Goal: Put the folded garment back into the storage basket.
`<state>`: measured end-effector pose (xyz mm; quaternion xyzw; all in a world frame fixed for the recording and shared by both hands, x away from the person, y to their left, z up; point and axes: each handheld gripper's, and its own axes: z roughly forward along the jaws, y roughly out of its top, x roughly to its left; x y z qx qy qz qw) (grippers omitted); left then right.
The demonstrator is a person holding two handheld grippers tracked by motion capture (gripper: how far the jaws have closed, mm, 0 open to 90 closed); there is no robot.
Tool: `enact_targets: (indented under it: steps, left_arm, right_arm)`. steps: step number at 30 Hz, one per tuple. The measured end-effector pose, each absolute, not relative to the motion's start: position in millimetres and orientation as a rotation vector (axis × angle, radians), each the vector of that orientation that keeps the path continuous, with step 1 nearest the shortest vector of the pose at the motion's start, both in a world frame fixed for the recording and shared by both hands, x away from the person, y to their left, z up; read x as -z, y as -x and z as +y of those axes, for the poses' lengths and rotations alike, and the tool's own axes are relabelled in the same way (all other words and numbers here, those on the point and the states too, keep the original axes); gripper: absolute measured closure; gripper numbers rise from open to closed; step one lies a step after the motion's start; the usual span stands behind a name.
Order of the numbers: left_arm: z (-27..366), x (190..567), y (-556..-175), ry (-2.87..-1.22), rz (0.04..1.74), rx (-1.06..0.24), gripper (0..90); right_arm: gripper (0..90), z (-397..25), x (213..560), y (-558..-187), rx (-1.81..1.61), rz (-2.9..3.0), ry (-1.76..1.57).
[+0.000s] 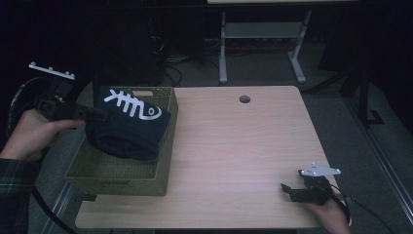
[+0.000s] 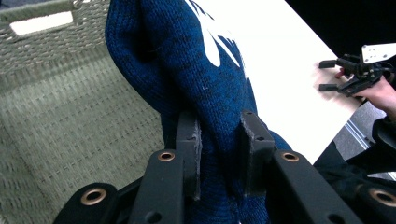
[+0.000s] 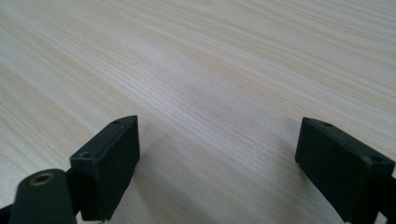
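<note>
Sweater: a dark blue knitted sweater point(image 1: 129, 127) with a white fish-bone print, at the left of the high view, bunched up and hanging over the basket, its lower folds inside it.
Left gripper: the left gripper point(image 2: 219, 154) has its fingers point(image 2: 189, 140) clenched on a fold of the sweater, the knit squeezed between them.
Basket: a woven green basket point(image 1: 117, 180) sits on the left part of the counter, its near edge by the counter's front.
Right gripper: the right gripper point(image 1: 285, 189), at the lower right of the high view, rests on the counter well apart from the basket, fingers point(image 3: 112, 154) spread wide, nothing between them.
Counter: a pale wooden counter point(image 1: 234, 146) with a round hole near its far edge.
</note>
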<state>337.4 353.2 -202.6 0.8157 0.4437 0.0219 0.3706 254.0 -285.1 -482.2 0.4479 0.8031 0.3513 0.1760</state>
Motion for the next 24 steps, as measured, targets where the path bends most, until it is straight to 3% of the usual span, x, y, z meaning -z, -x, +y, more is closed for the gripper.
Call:
enact_targets:
  steps: [24]
  left_arm:
    - [379, 250, -341, -2.03, 1.233, 0.011, 73.2]
  right_arm:
    - [13.4, -285, 482, -254, -0.992, 2.271, -1.276]
